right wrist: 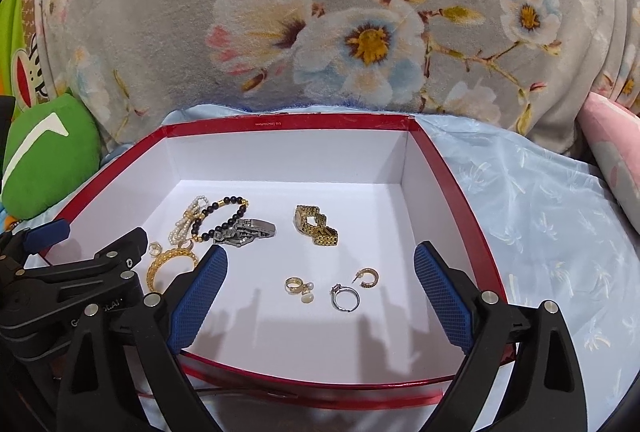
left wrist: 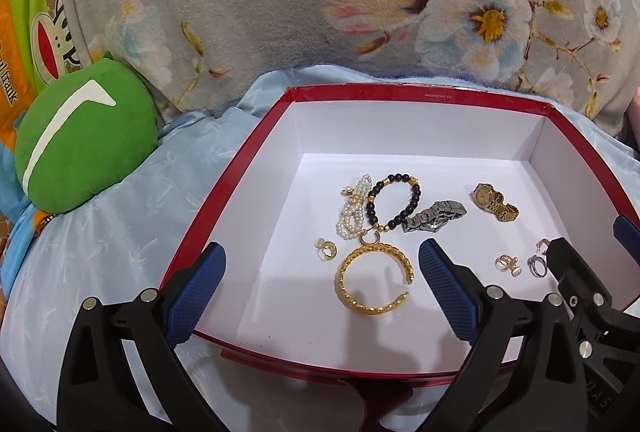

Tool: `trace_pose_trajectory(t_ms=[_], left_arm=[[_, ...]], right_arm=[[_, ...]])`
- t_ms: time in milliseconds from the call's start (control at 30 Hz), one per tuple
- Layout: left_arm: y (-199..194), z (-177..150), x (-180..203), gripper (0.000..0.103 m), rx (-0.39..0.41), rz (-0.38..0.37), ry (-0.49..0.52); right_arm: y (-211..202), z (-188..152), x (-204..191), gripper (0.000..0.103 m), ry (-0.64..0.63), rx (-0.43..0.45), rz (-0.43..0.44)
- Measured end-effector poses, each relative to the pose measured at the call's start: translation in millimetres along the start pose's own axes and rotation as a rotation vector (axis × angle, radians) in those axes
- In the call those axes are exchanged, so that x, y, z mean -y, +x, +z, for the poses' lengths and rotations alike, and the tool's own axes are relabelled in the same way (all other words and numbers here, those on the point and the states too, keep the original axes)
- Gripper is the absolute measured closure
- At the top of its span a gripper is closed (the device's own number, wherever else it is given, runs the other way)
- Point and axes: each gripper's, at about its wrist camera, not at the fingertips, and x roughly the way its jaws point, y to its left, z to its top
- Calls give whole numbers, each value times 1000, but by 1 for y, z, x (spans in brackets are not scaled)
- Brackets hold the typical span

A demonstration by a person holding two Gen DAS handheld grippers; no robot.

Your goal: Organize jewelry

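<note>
Red-rimmed box [left wrist: 224, 191], white inside, sits on a pale blue sheet [left wrist: 120, 232]; a flowered grey blanket [left wrist: 240, 11] rises just behind its far wall. A green cushion [left wrist: 84, 135] lies beside the left wall, apart from it. In the right wrist view a pink pillow [right wrist: 612, 135] lies well off to the right.

Open room: the box floor is bare along the far wall, in the far right corner, and along the near wall in front of the jewelry. The left strip of floor is bare too.

Jewelry, left to right on the floor: small gold ring [left wrist: 326, 250]; pearl strand [left wrist: 354, 209]; black bead bracelet [left wrist: 394, 201] touching the pearls; below them a gold bangle [left wrist: 374, 280], open-ended; silver watch [left wrist: 436, 218] touching the beads; gold watch [left wrist: 494, 201] apart on its own; then a gold ring with pearl studs [right wrist: 300, 288], a silver ring [right wrist: 346, 298] and a gold hoop earring [right wrist: 368, 276] near together, toward the near right.

Writing: orange fabric at far left reads "frank", first word cut off. Small print on the far rim of the box is too fine to read. Partial letters on the gripper bodies, not legible whole.

Left gripper [left wrist: 320, 292]: jaws wide, nothing between the blue pads; the bangle lies on the floor beyond them, not touched. Left finger overlaps the left rim in view; contact cannot be told.

Right gripper [right wrist: 320, 300]: jaws wide, holding nothing; the small rings lie on the floor between its fingers in view, untouched.
</note>
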Motion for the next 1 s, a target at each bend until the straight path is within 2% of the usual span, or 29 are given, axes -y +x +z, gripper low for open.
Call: trace_pose_trajectory(t_ms=[133, 400, 700, 1000], left_arm=[[0, 0, 0, 8, -5, -1, 3], [2, 4, 0, 8, -84, 5, 21], [3, 5, 2, 8, -146, 20, 26], [3, 5, 2, 8, -169, 24, 29]], right_arm=[[0, 0, 0, 10, -1, -11, 1], [7, 5, 0, 10, -6, -133, 3], [9, 8, 0, 10, -8, -215, 0], [10, 8, -1, 10, -9, -233, -1]])
